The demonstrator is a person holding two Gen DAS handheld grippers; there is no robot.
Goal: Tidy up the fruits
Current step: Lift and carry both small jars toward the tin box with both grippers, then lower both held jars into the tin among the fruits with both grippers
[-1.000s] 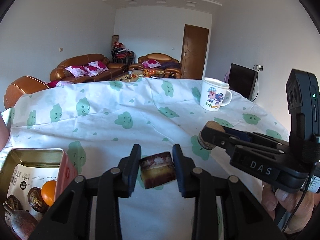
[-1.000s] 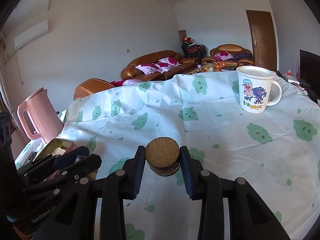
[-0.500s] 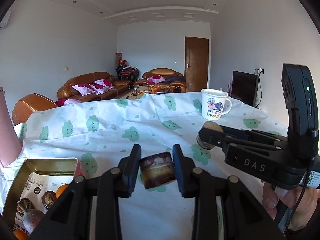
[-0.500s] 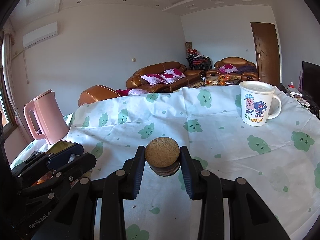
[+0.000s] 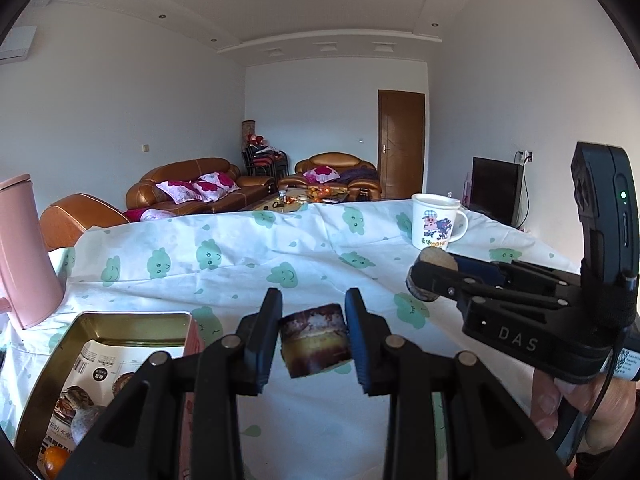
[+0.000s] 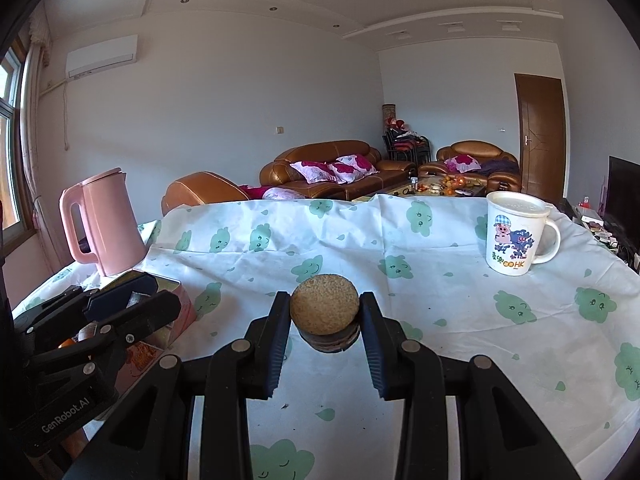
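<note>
left gripper (image 5: 313,330) jaws clamp a cake slice (image 5: 314,340) above the bench | right gripper (image 6: 325,320) jaws pinch a round biscuit (image 6: 325,314) | both look light, crumbly: hold flat sides gently | tin (image 5: 132,316) beside left

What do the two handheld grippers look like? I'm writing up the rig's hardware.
Both are matte black plastic with ribbed finger pads and silver rivets at the linkage joints. The right gripper reads "DAS" in white, carries an upright black module with a green light, a thin black cable and a white sticker. The left gripper reads "GenRobot.AI" in white.
</note>
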